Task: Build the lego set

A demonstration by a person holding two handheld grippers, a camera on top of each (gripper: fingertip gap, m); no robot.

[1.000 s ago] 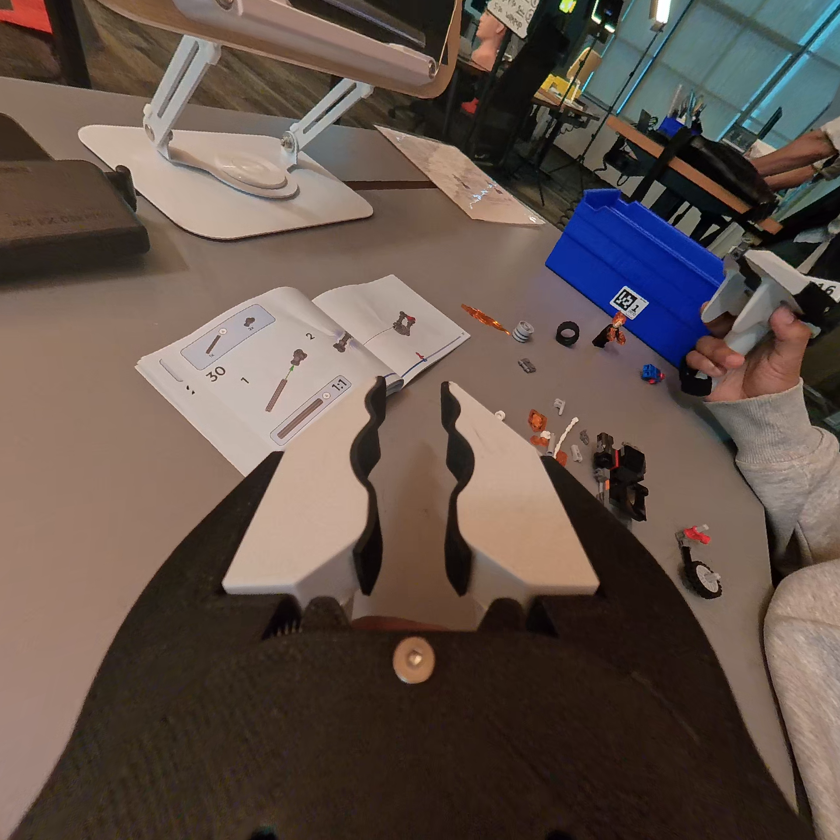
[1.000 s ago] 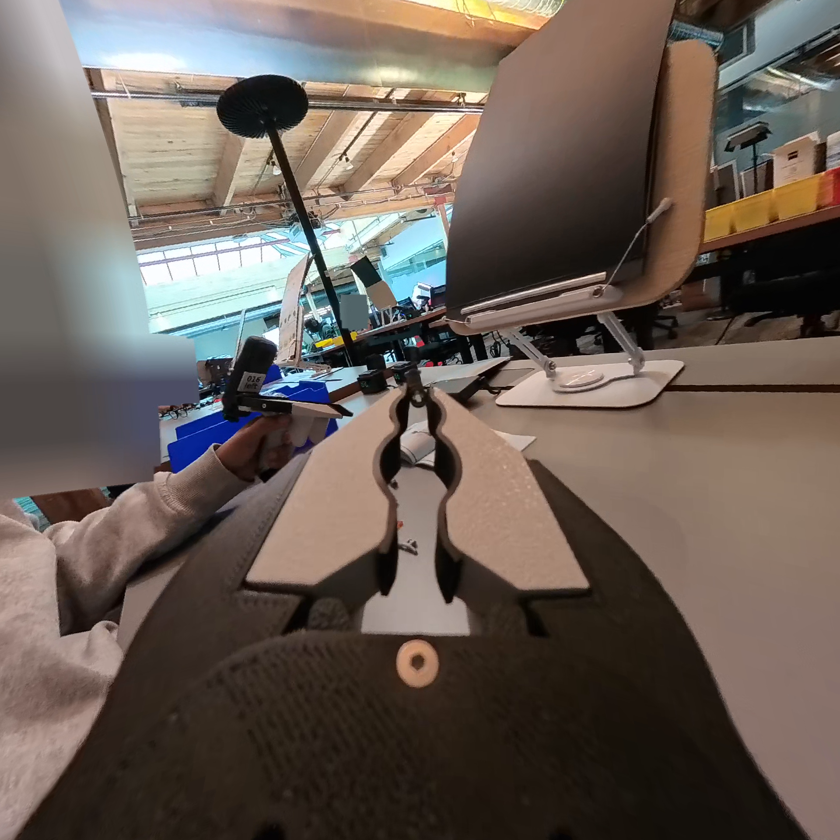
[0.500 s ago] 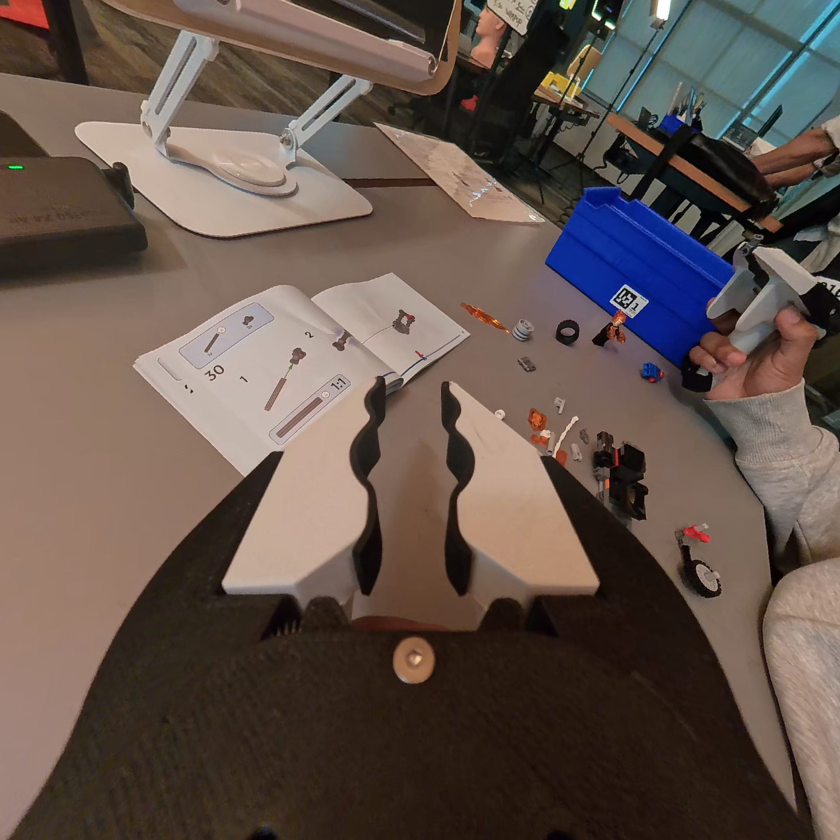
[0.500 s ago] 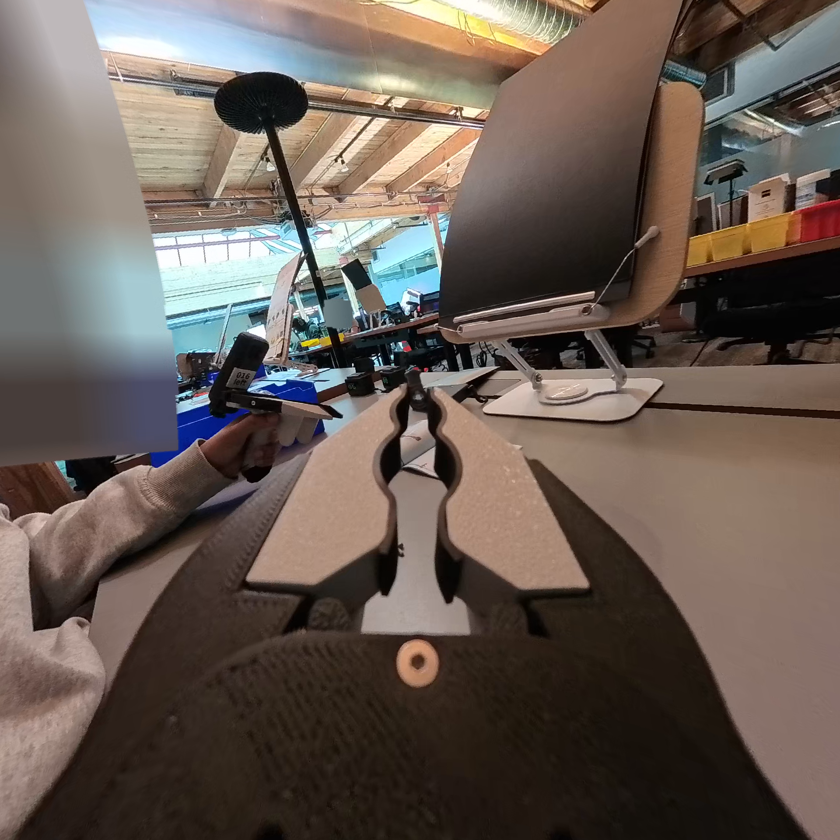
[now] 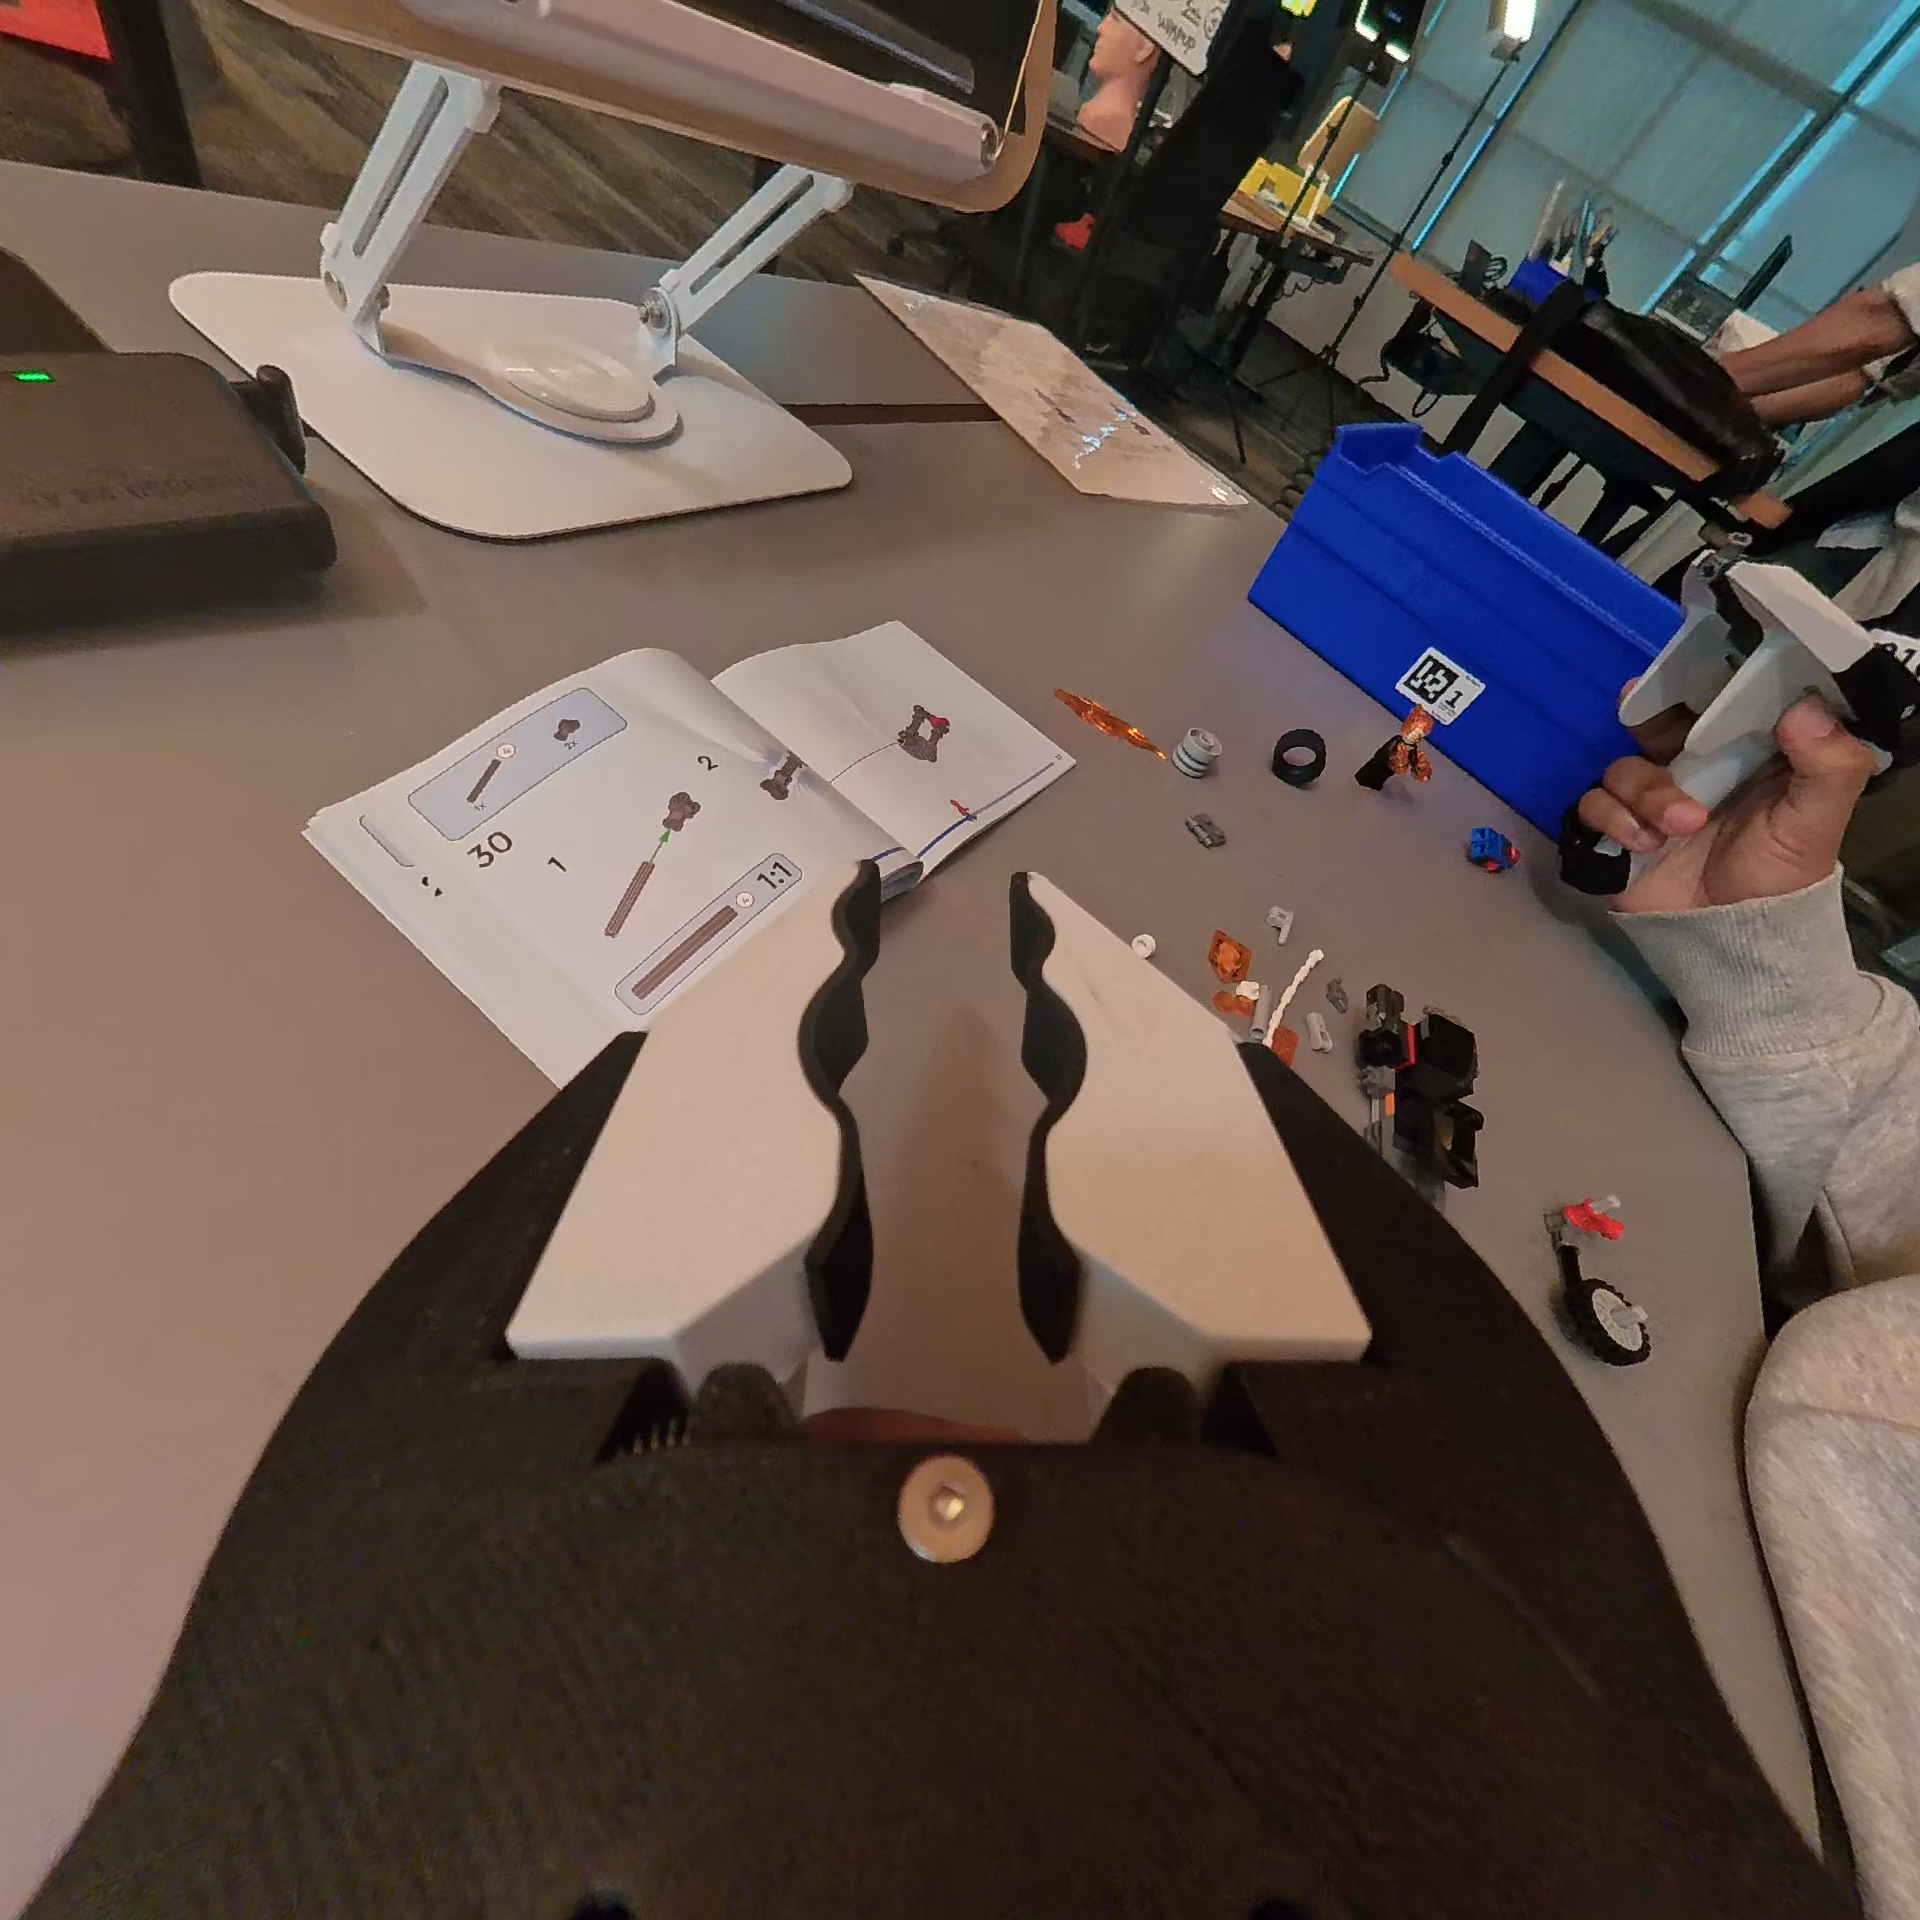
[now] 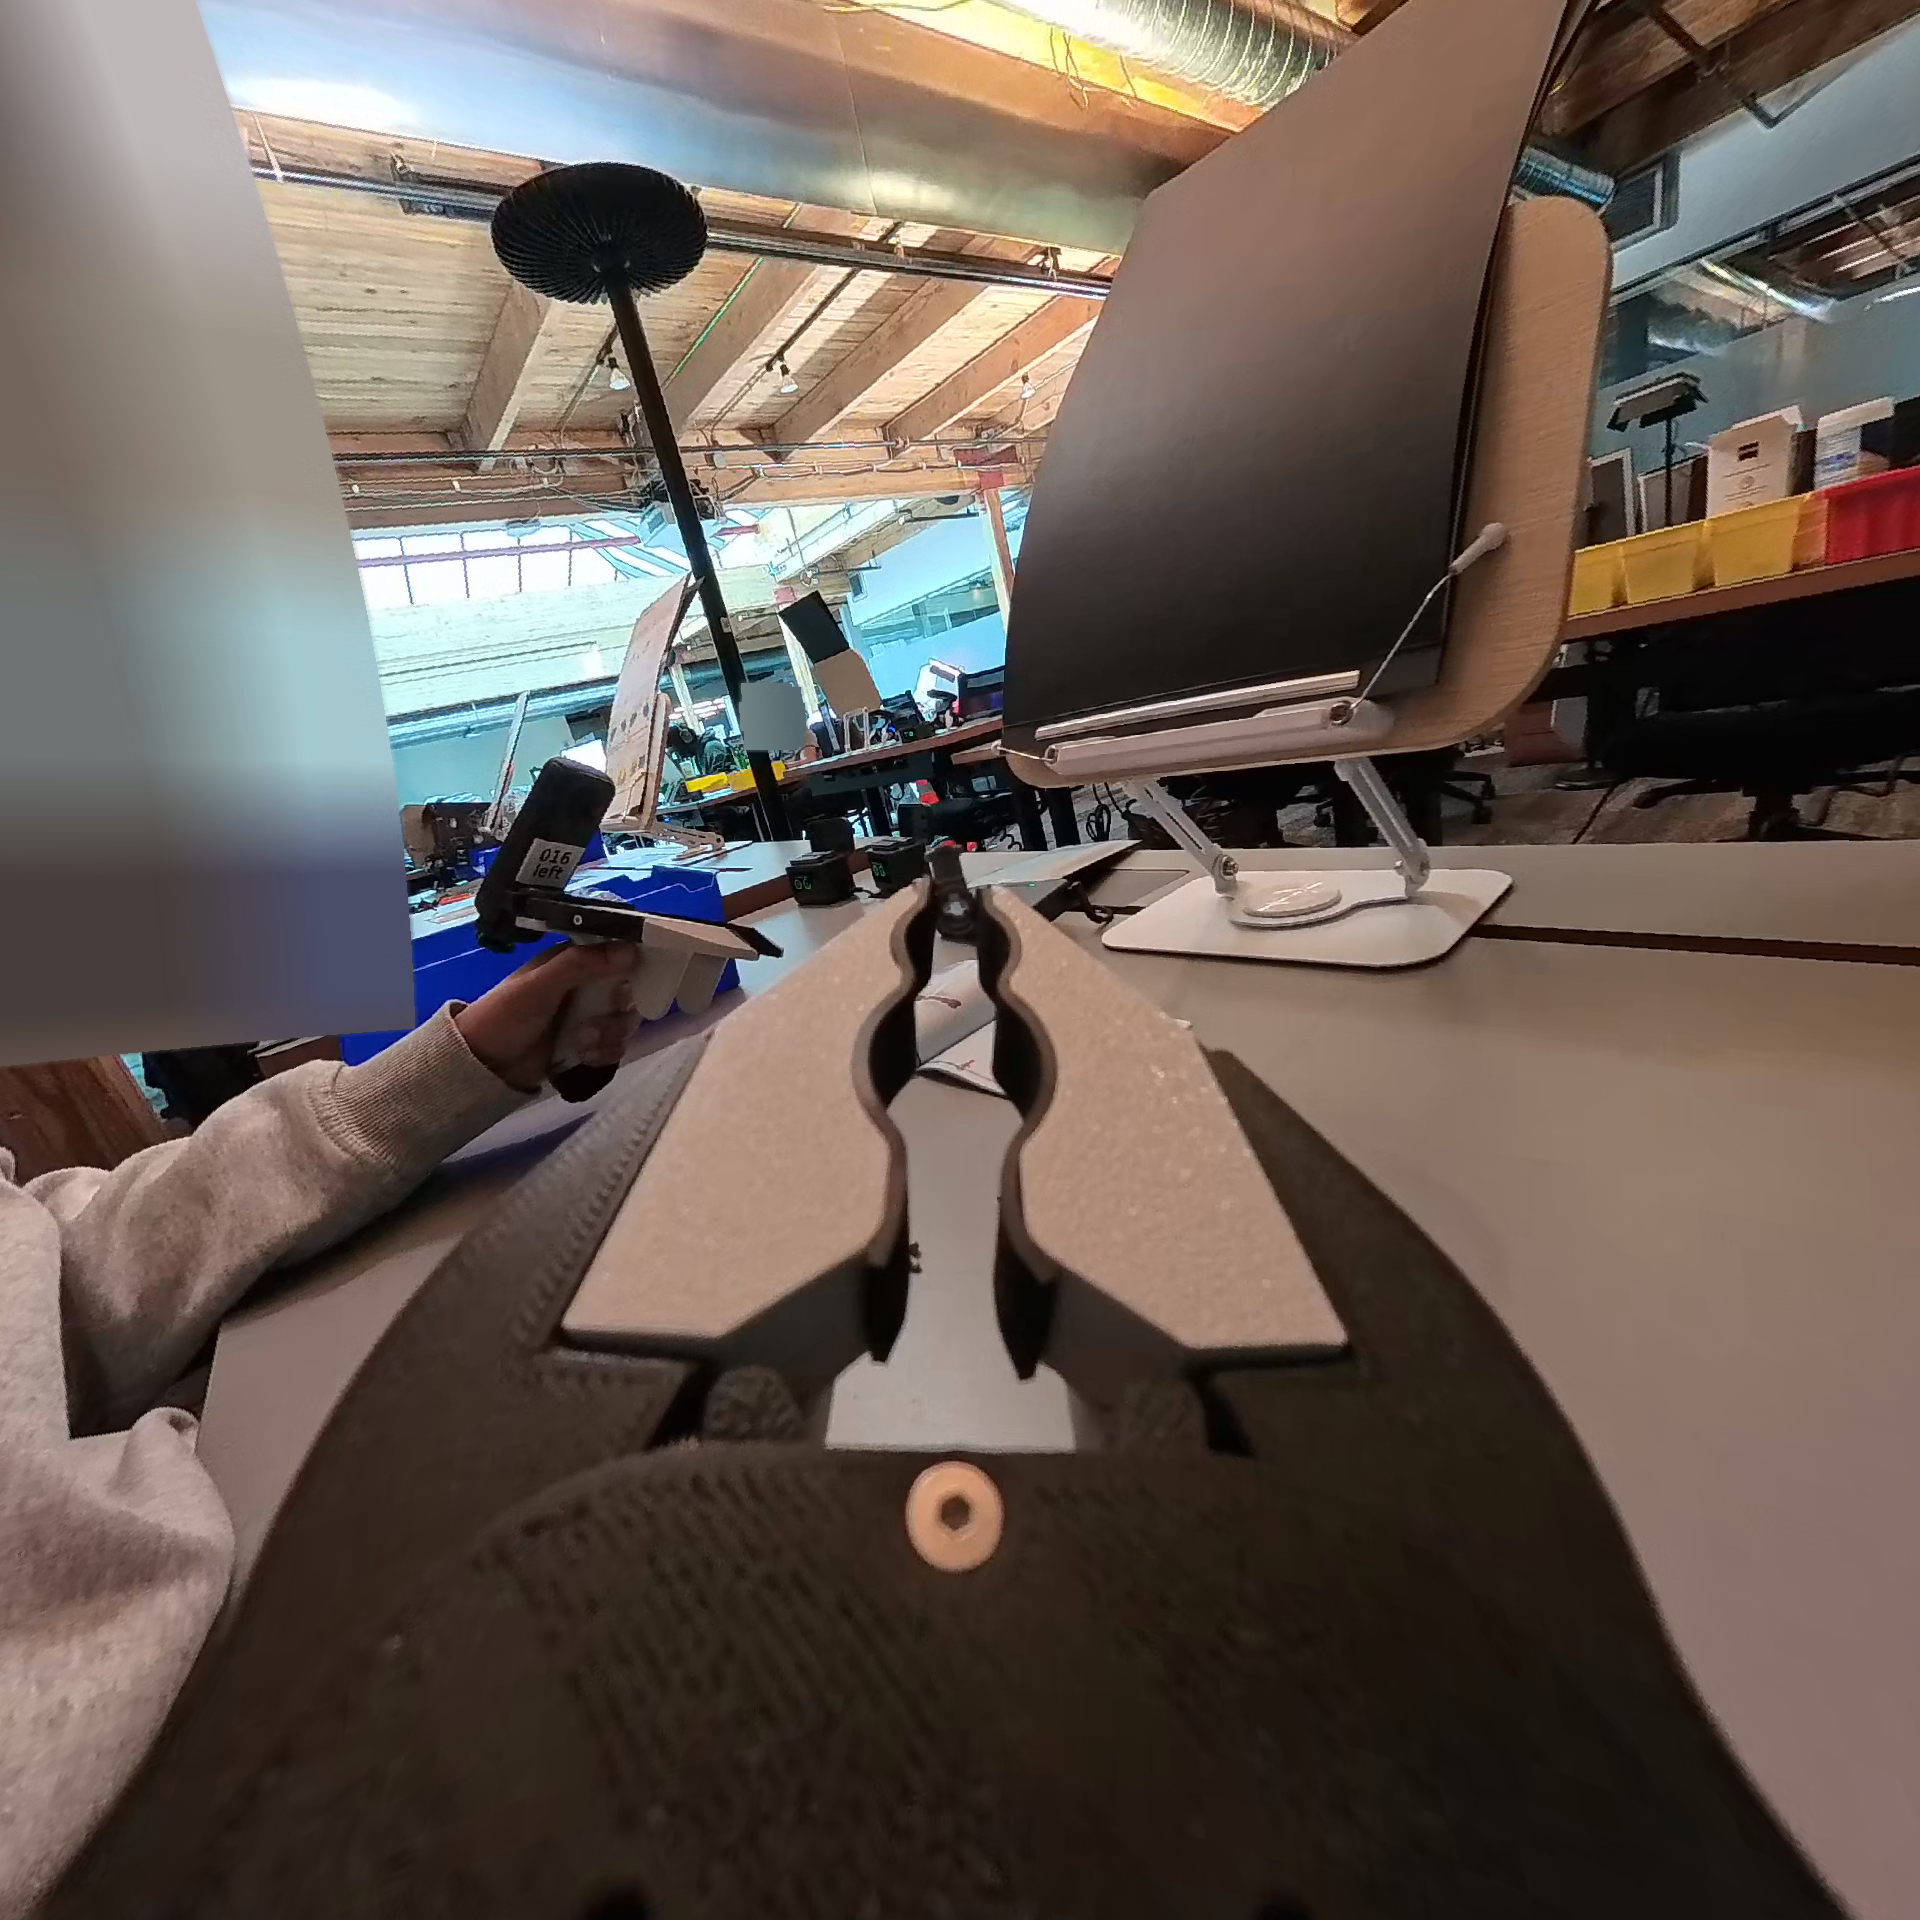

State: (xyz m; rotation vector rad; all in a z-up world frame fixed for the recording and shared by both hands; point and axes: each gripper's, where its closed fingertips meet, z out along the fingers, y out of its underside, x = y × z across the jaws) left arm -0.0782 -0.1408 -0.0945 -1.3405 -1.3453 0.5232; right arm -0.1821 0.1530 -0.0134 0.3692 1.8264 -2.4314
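My left gripper [image 5: 940, 883] is open and empty, held above the grey table [image 5: 208, 1039] at the near edge of the open instruction booklet [image 5: 665, 831]. To its right lie loose lego parts: a black motorcycle body [image 5: 1423, 1081], a wheel on a fork [image 5: 1605, 1309], small orange pieces [image 5: 1231, 956], a black tyre [image 5: 1299, 755] and a minifigure [image 5: 1403, 750]. My right gripper [image 6: 951, 894] is shut on a small dark lego piece [image 6: 951, 920] at its tips. It also shows in the left wrist view [image 5: 1745, 675], held in a hand above the table.
A blue bin [image 5: 1455, 582] stands at the right behind the parts. A screen on a white stand [image 5: 499, 416] is at the back, with a black device [image 5: 135, 488] at the far left. A grey-sleeved arm [image 5: 1787, 1039] reaches in from the right. Across from one pair of fingers to the other is roughly 35 cm. The black motorcycle body [image 5: 1423, 1081] is about 20 cm from both grippers' fingertips.
The right gripper has risen slightly with the small dark piece still in it. The left gripper has stayed open and nearly still.
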